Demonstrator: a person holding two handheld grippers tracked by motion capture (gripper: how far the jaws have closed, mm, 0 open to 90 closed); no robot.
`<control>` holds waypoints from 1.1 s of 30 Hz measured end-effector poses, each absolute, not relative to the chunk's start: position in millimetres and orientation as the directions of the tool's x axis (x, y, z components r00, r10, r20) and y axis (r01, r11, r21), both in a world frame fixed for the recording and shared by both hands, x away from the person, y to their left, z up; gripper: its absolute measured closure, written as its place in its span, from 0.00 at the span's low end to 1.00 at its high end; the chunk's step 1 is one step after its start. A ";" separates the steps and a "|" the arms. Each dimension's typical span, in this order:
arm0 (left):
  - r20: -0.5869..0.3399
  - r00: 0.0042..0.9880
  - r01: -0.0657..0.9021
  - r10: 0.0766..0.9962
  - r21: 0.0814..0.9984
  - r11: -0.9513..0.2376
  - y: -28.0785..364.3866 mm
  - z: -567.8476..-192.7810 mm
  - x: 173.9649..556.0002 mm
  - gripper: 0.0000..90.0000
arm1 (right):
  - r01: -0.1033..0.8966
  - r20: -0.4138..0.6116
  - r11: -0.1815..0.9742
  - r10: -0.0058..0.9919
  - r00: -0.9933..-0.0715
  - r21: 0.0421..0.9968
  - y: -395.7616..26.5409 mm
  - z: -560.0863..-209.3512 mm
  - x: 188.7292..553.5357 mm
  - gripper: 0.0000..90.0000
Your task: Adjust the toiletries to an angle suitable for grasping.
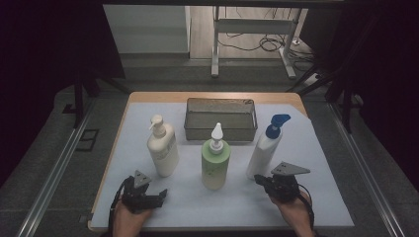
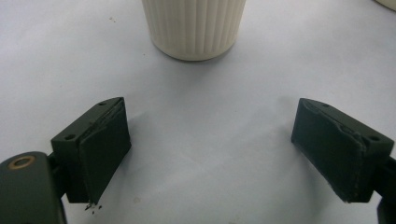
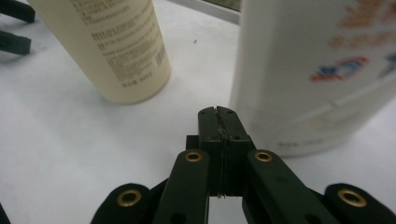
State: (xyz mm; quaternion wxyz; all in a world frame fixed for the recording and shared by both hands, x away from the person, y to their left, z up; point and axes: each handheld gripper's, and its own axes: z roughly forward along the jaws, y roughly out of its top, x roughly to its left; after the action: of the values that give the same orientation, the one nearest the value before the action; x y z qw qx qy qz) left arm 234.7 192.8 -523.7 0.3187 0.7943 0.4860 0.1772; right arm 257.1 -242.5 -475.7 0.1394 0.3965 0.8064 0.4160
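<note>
With the left hand-held gripper (image 2: 210,149) spread wide and empty before the upright cream bottle (image 1: 163,148) on the tabletop (image 1: 306,148), and the right hand-held gripper (image 3: 218,114) closed on nothing just beside the blue-capped bottle (image 1: 264,150), any careless nudge could probably topple either tall bottle.

The cream bottle (image 2: 194,28) is cut off above its ribbed base; beside it in the right gripper view, the white bottle's (image 3: 317,70) label print is blurred

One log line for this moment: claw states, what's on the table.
left claw open, empty | right claw shut, empty | cream bottle, green bottle, white blue-pump bottle upright | metal tray behind
</note>
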 end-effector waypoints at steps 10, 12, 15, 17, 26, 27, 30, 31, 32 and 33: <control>-0.028 0.465 0.659 0.885 0.679 -0.324 192.8 -523.8 234.7 0.12 | 0.514 0.051 0.360 0.780 -0.624 0.779 -215.7 -476.9 266.2 0.99; -0.029 0.465 0.659 0.885 0.679 -0.324 192.8 -523.8 234.7 0.12 | 0.522 0.049 0.357 0.789 -0.612 0.775 -211.9 -479.1 268.0 0.99; -0.028 0.465 0.659 0.885 0.678 -0.325 192.8 -523.7 234.7 0.12 | 0.523 0.030 0.357 0.804 -0.593 0.773 -206.7 -483.3 270.4 0.99; -0.029 0.465 0.659 0.885 0.678 -0.325 192.8 -523.7 234.7 0.12 | 0.522 0.003 0.365 0.817 -0.576 0.771 -204.5 -485.3 270.6 0.99; -0.028 0.465 0.659 0.885 0.678 -0.325 192.8 -523.8 234.7 0.12 | 0.520 -0.033 0.372 0.835 -0.549 0.769 -207.5 -487.3 269.2 0.99; -0.029 0.465 0.659 0.885 0.678 -0.324 192.7 -523.7 234.7 0.12 | 0.520 -0.033 0.372 0.835 -0.549 0.769 -208.9 -486.8 268.9 0.99; -0.028 0.465 0.659 0.885 0.678 -0.325 192.8 -523.8 234.7 0.12 | 0.521 -0.034 0.373 0.836 -0.548 0.767 -209.0 -486.6 268.5 0.99; -0.029 0.465 0.659 0.885 0.679 -0.324 192.7 -523.8 234.7 0.12 | 0.521 -0.036 0.374 0.836 -0.547 0.767 -209.2 -486.5 268.1 0.99; -0.029 0.465 0.659 0.885 0.679 -0.324 192.7 -523.8 234.6 0.12 | 0.522 -0.035 0.373 0.837 -0.547 0.767 -209.5 -486.3 267.9 0.99; -0.029 0.465 0.659 0.885 0.679 -0.324 192.7 -523.8 234.6 0.12 | 0.524 -0.033 0.372 0.837 -0.547 0.766 -210.0 -486.1 267.6 0.99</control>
State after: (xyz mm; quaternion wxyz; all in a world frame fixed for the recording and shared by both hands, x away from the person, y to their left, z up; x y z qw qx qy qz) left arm 234.6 192.7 -523.8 0.3188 0.7941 0.4862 0.1771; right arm 267.6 -210.0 -486.1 0.2142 0.4253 0.8002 0.3647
